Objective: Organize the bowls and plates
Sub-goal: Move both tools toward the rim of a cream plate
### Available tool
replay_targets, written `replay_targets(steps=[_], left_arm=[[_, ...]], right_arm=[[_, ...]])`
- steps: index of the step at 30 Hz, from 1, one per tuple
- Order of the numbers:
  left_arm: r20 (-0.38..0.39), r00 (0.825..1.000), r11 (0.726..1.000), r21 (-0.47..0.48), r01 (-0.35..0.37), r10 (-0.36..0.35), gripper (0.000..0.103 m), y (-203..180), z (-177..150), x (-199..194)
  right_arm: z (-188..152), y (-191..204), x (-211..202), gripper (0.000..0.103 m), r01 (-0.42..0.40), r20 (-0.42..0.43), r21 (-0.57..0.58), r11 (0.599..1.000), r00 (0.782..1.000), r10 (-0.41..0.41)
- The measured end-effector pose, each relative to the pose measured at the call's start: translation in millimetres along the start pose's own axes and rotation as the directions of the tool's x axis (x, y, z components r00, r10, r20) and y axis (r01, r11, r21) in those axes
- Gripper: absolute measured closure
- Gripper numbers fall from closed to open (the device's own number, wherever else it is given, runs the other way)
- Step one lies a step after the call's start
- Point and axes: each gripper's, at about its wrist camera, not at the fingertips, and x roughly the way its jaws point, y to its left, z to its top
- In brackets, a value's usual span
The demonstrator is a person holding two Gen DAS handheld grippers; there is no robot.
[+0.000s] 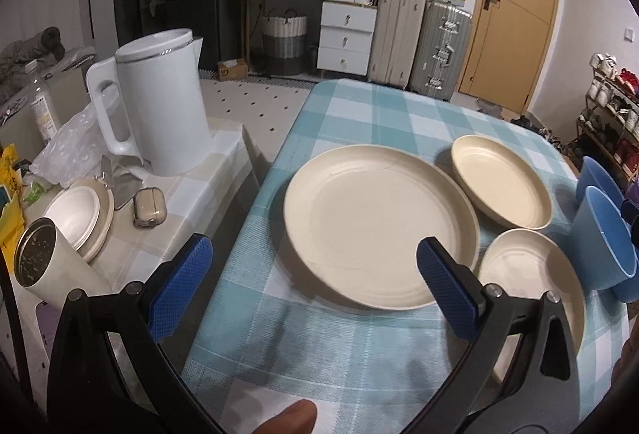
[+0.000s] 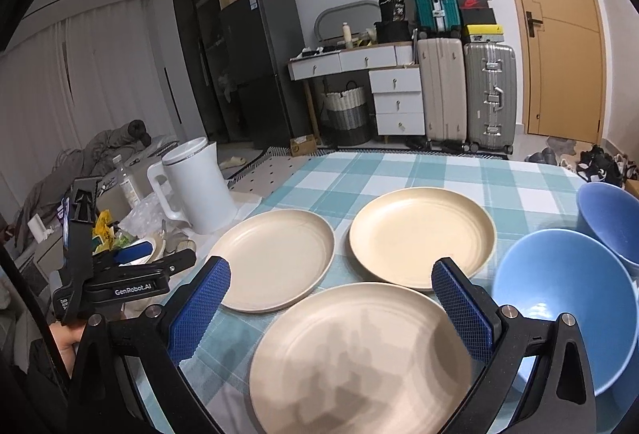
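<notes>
Both grippers hover low over checked table (image 2: 399,170), fingers spread, empty: left gripper (image 1: 315,282) faces big plate (image 1: 379,226), right gripper (image 2: 331,298) over near plate (image 2: 359,358), beside blue bowl (image 2: 567,298).

Three cream plates lie on the checked worktop (image 2: 399,170): the nearest plate (image 2: 359,362) sits between the spread fingers of the right claw (image 2: 329,298), the left plate (image 2: 275,258) and far plate (image 2: 423,238) beyond it. Two blue bowls (image 2: 567,298) stand at the right, and the left claw (image 2: 131,254) hovers beside the white kettle (image 2: 199,186).
</notes>
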Motion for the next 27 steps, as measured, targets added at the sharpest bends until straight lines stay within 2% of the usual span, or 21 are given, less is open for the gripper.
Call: replay_targets(steps=[9,19,22,27], left_arm=[[-0.075,0.997,0.998,-0.058,0.006,-0.010,0.003,23,1,39],[-0.137,0.990,0.997,-0.068,0.021,-0.030,0.004,32,-5,67],[-0.144,0.989,0.996,-0.083,0.020,-0.032,0.004,37,-7,72],[-0.161,0.986,0.995,-0.093,0.027,-0.042,0.004,41,-10,79]], right_arm=[[-1,8,44,0.000,0.010,-0.093,0.002,1.000,0.996,-0.010],[-3,20,85,0.000,-0.008,-0.189,-0.019,1.000,0.982,0.005],[-3,25,99,0.004,-0.019,-0.223,-0.024,1.000,0.975,0.013],[0,30,121,0.015,-0.029,-0.268,-0.033,0.999,0.963,0.020]])
